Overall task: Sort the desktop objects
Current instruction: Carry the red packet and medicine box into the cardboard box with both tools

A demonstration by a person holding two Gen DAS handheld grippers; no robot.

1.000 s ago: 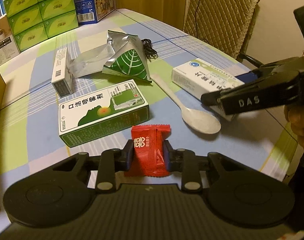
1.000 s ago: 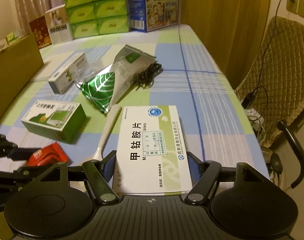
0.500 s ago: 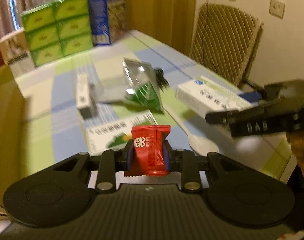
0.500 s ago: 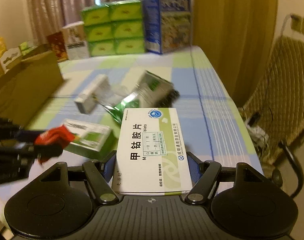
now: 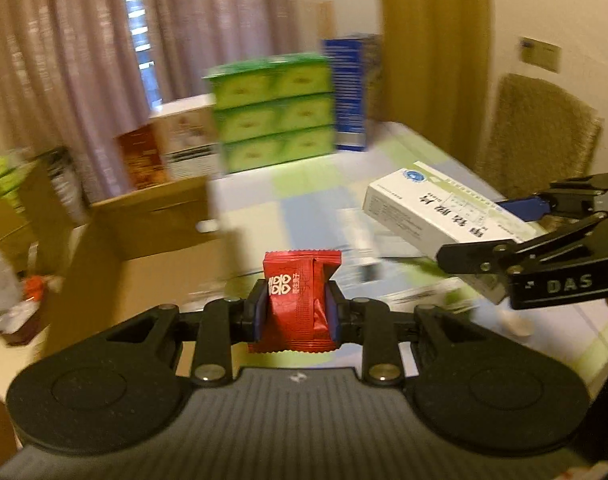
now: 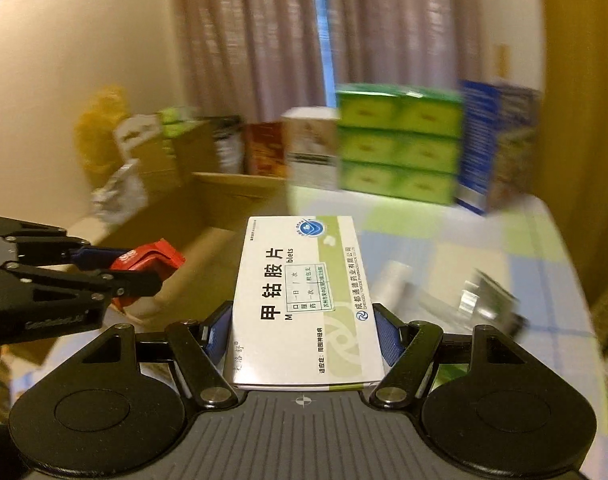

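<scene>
The left hand-held gripper (image 5: 295, 312) is clamped on a red candy packet (image 5: 297, 300), held upright between its blue pads above the table (image 5: 392, 148). To its right, the right hand-held gripper (image 6: 304, 328) grips a white medicine box (image 6: 304, 300) by its long sides, the box jutting forward, lifted off the table. Ahead of both stands a stack of green boxes (image 6: 400, 144), with a cardboard box (image 5: 155, 220) ahead and left; the background is blurred

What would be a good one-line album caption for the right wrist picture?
Right claw carries a white medicine box while the left claw lifts a red packet.
</scene>
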